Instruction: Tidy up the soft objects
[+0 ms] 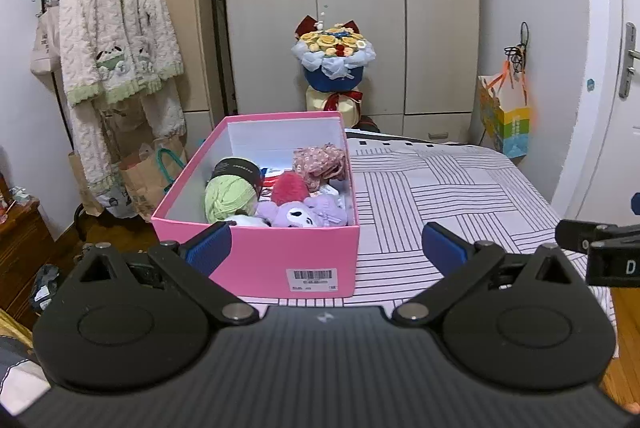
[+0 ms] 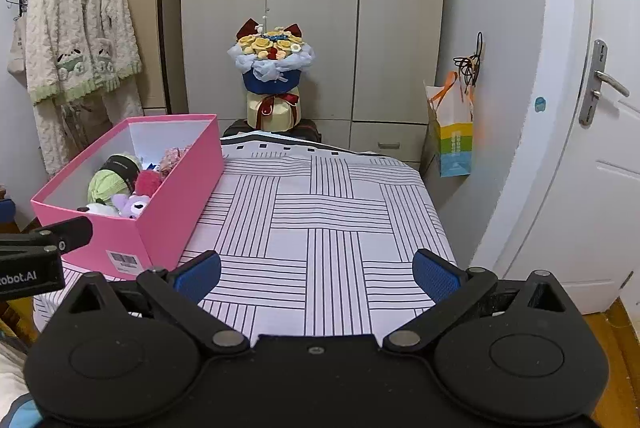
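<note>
A pink box (image 1: 256,252) (image 2: 168,204) stands on the left of a table covered by a striped cloth (image 2: 328,224). Inside lie a green yarn ball (image 1: 230,198) (image 2: 105,187) with a black band, a pink fluffy pom (image 1: 290,188), a purple plush toy (image 1: 302,214) (image 2: 134,206), a floral fabric piece (image 1: 322,160) and something white. My left gripper (image 1: 326,248) is open just in front of the box, holding nothing. My right gripper (image 2: 316,274) is open over the bare cloth to the right of the box, also holding nothing.
A flower bouquet (image 2: 272,76) stands behind the table before a grey wardrobe (image 2: 312,8). A fluffy robe (image 1: 116,40) hangs on a rack at left, paper bags (image 1: 148,180) below. A colourful bag (image 2: 452,132) hangs by the white door (image 2: 592,148) at right.
</note>
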{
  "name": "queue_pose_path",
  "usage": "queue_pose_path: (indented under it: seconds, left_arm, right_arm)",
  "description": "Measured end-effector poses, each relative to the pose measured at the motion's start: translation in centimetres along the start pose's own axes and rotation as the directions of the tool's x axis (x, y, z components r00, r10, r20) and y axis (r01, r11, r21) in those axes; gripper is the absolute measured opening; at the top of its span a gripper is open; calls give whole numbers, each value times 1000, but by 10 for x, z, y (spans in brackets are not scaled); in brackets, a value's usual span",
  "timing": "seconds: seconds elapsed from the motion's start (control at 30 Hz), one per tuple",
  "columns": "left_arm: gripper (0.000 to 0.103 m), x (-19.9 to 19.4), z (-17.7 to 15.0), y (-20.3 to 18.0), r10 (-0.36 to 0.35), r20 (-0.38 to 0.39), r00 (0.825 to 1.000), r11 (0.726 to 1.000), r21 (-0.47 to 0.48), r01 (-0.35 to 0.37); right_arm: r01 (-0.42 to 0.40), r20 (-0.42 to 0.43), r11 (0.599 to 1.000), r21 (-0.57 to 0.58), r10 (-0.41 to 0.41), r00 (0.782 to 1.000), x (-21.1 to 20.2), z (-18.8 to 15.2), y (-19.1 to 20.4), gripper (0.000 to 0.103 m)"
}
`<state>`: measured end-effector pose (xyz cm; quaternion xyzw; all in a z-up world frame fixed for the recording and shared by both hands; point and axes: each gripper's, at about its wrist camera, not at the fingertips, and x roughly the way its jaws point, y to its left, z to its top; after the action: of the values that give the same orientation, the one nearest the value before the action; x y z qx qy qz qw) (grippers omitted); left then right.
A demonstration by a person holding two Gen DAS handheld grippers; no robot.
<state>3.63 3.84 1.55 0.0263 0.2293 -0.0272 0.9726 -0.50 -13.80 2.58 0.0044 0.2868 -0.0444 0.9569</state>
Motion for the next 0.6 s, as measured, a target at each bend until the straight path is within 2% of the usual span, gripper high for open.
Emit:
queue_pose_path:
  seconds: [0.2,0.6]
  left_arm:
    - [103,3,-2,3,42,7,999,999,-9,-42]
    - [103,1,-4,5,26,9,1000,1000,-4,-26]
  right_arm:
    - [10,6,1000,-4,-10,1000,-1,-1,2,103]
    - [22,10,1000,1,-22,1000,0,-3,3,103]
